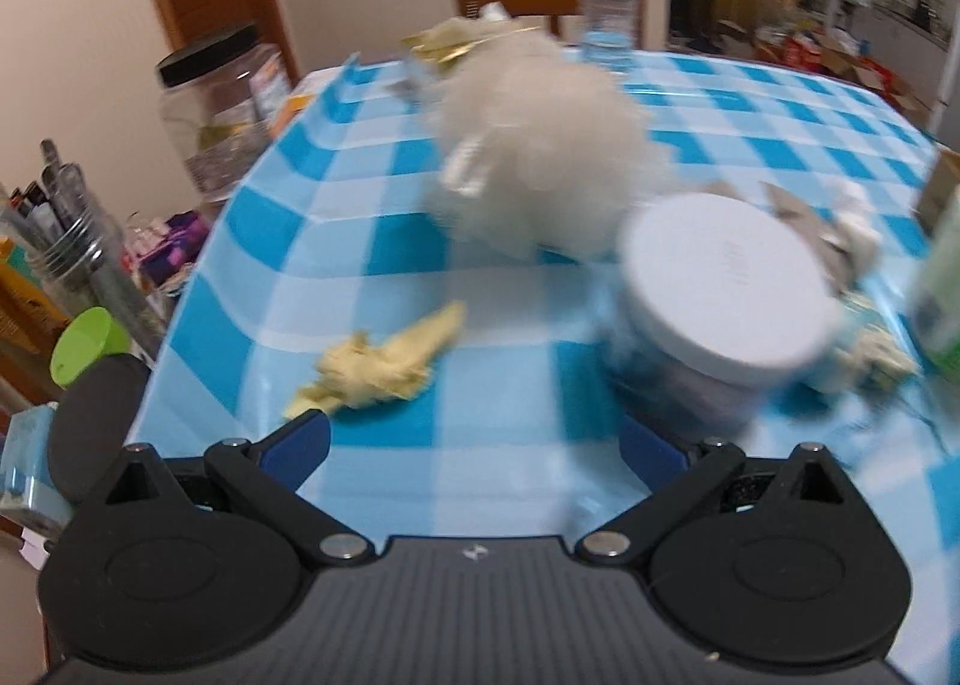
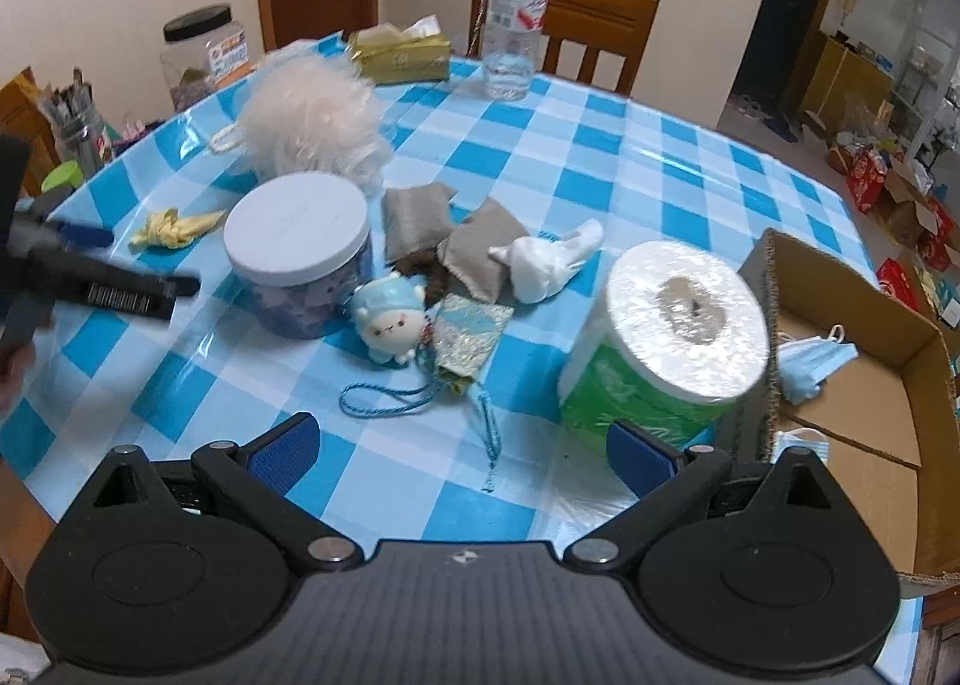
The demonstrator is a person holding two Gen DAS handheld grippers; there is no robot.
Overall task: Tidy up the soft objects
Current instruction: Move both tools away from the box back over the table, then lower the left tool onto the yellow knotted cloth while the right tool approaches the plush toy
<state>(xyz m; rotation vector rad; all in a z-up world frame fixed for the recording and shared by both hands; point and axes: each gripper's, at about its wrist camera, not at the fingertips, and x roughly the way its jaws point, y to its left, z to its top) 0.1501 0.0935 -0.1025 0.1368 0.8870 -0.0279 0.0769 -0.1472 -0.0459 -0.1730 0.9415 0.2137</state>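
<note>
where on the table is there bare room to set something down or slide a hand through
Bare cloth lies on the far right, between the water bottle and the cardboard box, and in front of the lidded jar toward the right gripper. It is crowded between the jar and the toilet roll.

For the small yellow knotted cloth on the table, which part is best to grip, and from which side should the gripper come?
Probably the thick knotted end of the yellow cloth, taken from above by the open left gripper, fingers across its narrow width. It lies flat on the tablecloth with nothing touching it; the tail looks too thin to hold well.
</note>
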